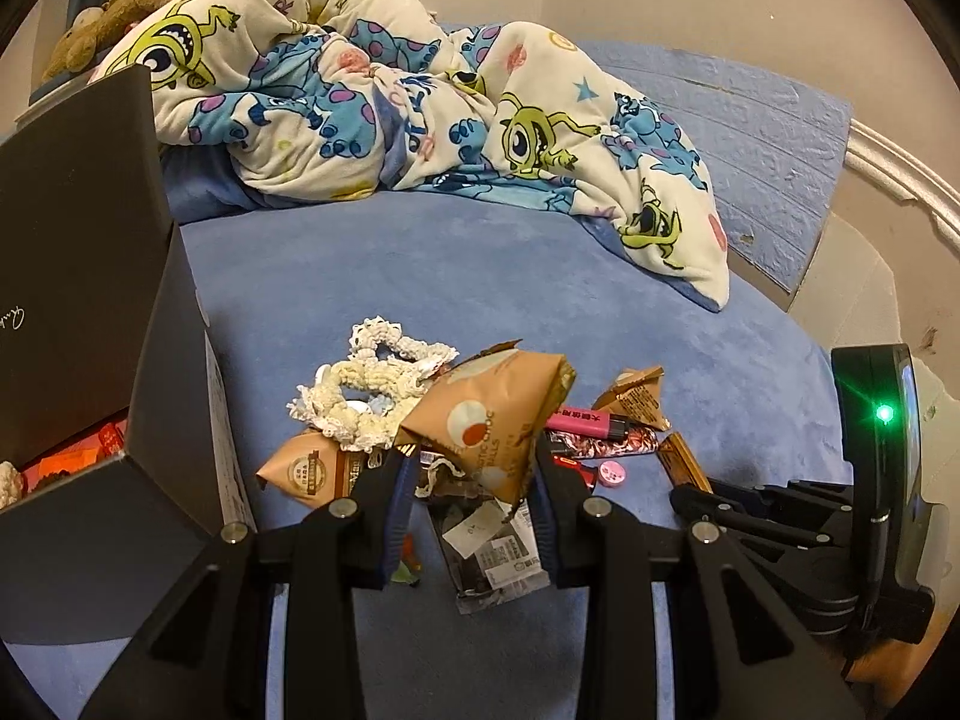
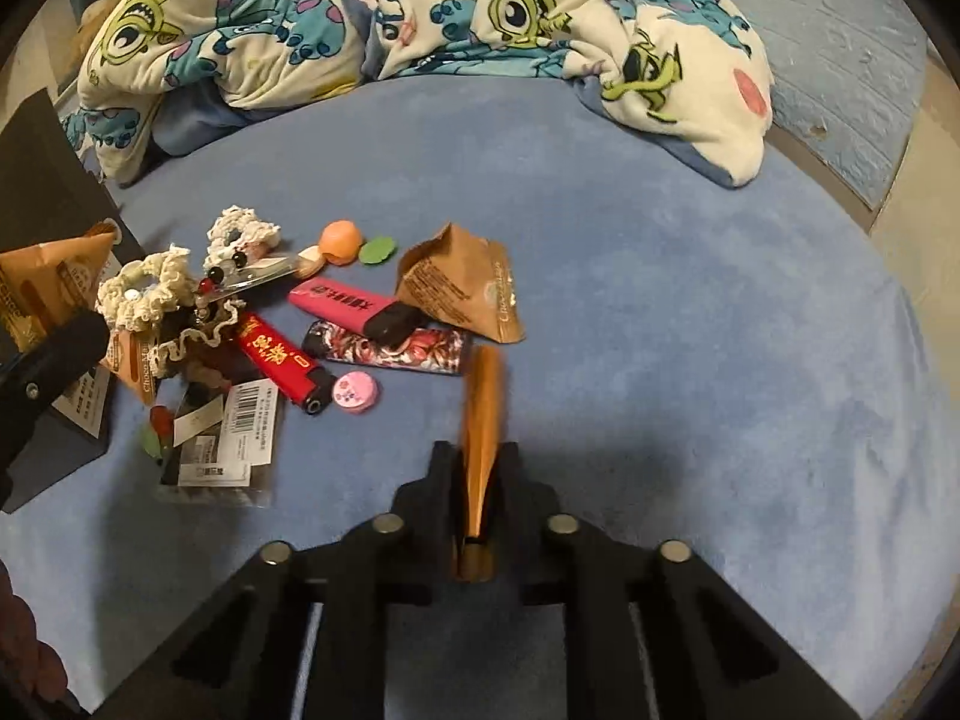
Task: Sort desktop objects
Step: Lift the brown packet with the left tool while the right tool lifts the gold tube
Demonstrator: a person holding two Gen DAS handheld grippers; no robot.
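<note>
A pile of small objects lies on the blue bedspread [image 2: 660,300]. My left gripper [image 1: 474,468] is shut on a brown chocolate-balls snack bag [image 1: 489,414] and holds it above the pile. My right gripper [image 2: 477,456] is shut on a slim orange-gold wrapped bar [image 2: 480,414]; it also shows in the left wrist view [image 1: 684,465]. In the pile are cream crochet scrunchies [image 2: 150,291], a pink highlighter [image 2: 354,306], a red lighter [image 2: 282,363], a floral case [image 2: 390,348], a pink round tin [image 2: 356,392], another brown snack bag [image 2: 462,291] and a dark labelled packet [image 2: 222,438].
An open black box [image 1: 90,300] stands at the left with orange and red packets [image 1: 72,456] inside. A crumpled cartoon-print blanket [image 1: 390,90] lies behind the pile. An orange ball [image 2: 340,242] and a green disc [image 2: 378,250] lie at the pile's far edge.
</note>
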